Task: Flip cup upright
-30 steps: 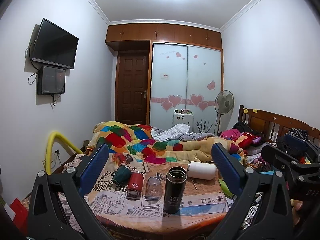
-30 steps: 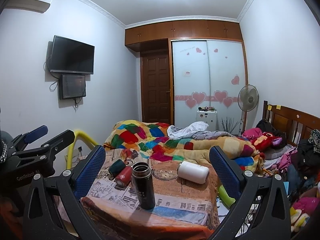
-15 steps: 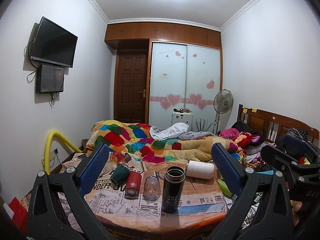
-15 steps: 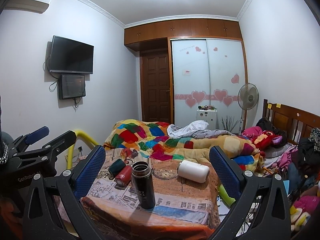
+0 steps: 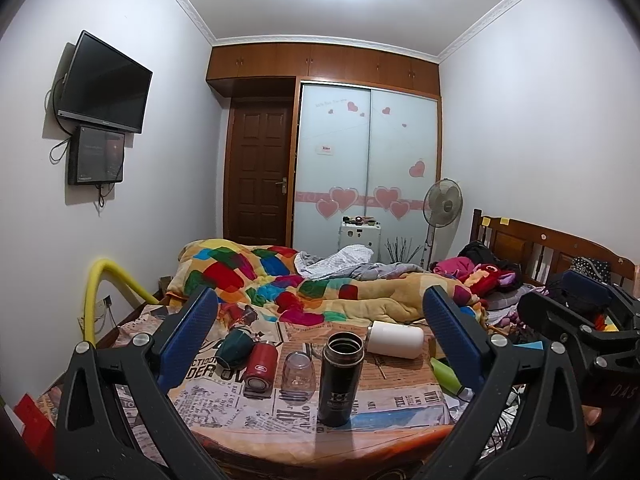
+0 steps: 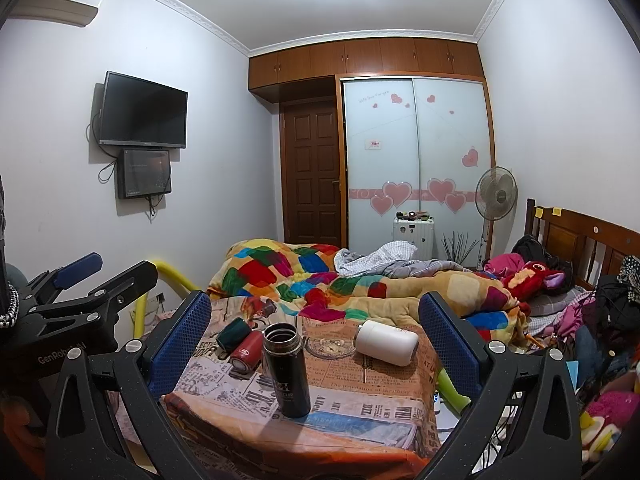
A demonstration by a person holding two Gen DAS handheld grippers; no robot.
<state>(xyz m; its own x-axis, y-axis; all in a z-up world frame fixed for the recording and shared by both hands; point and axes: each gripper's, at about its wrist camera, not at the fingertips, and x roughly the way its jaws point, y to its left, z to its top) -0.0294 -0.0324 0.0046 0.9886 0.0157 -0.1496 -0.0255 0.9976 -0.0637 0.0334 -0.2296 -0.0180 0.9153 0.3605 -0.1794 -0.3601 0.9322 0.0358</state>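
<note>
A black flask (image 5: 339, 378) stands upright and open on the newspaper-covered table (image 5: 248, 412); it also shows in the right wrist view (image 6: 286, 368). A white cup (image 5: 395, 339) (image 6: 386, 343), a red cup (image 5: 261, 365) (image 6: 245, 355) and a dark green cup (image 5: 235, 348) (image 6: 232, 332) lie on their sides. A clear glass (image 5: 298, 372) stands mouth down. My left gripper (image 5: 320, 340) is open and empty, back from the table. My right gripper (image 6: 316, 340) is open and empty, also back from it.
A glass ashtray (image 6: 331, 346) sits behind the flask. A bed with a colourful quilt (image 5: 304, 288) lies beyond the table. A yellow tube (image 5: 96, 300) stands at the left. The right gripper (image 5: 580, 328) shows at the left view's right edge.
Both views shifted only slightly; the left gripper drifted a little. Nothing on the table moved.
</note>
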